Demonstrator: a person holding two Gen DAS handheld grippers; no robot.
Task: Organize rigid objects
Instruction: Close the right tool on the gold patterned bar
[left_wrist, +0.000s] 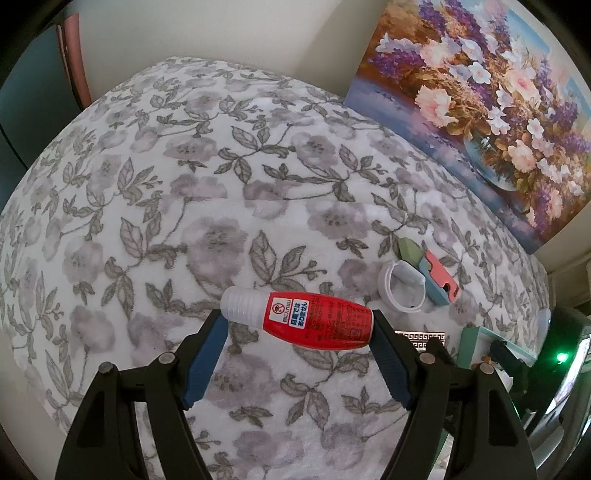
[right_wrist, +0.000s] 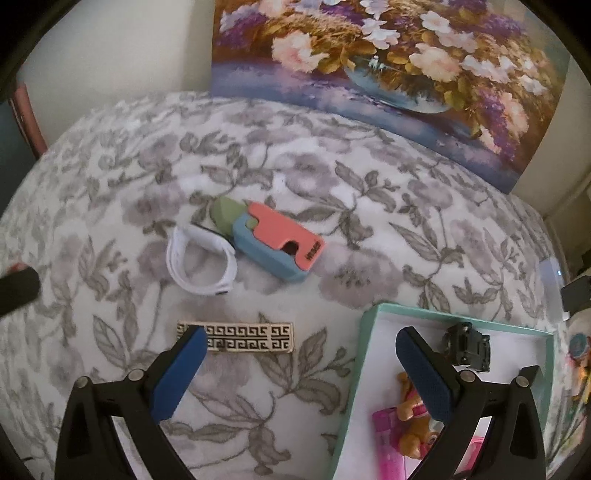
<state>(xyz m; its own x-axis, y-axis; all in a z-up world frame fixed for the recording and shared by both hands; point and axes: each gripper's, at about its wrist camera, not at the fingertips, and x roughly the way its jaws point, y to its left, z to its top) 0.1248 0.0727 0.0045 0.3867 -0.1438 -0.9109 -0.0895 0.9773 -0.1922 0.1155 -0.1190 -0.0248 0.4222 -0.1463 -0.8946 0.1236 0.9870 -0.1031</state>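
The left gripper (left_wrist: 297, 330) is clamping a red bottle (left_wrist: 314, 320) lengthwise above the floral blanket (left_wrist: 184, 184), while the right gripper (right_wrist: 297, 363) is hanging wide open and empty over the teal box's (right_wrist: 369, 321) edge, the patterned bar (right_wrist: 251, 338), white band (right_wrist: 201, 258) and pastel gadget (right_wrist: 277, 242) lying beyond.

The light is soft and even, with only faint shadows. Both pictures bulge like a ball, with dark corners. The right wrist picture is a bit blurry all over.
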